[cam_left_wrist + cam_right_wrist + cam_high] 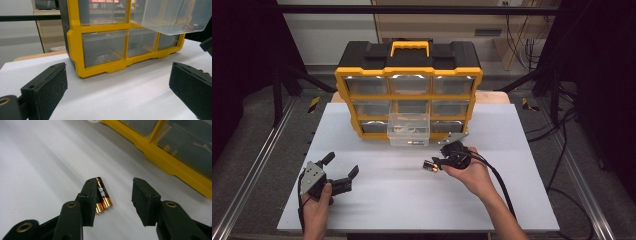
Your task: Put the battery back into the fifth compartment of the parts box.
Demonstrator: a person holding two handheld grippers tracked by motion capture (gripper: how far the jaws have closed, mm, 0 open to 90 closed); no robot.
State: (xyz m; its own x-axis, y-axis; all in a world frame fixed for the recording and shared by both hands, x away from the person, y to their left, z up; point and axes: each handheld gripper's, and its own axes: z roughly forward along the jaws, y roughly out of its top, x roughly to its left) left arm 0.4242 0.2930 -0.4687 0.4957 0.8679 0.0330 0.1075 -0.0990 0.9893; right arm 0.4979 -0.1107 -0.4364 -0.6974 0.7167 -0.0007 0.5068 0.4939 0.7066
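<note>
The two black-and-gold batteries (102, 196) carry small white print on their black casing. It is too small and blurred to read. Nothing else bears legible text.

left tool (343, 167) agape, right tool (113, 195) agape

Organizer (408, 75): yellow frame, black top, clear drawers. Batteries (103, 196): black with gold ends. Desk (377, 200): white. Both grippers' jaws: black.

Batteries (102, 197) before organizer (408, 90)
</note>
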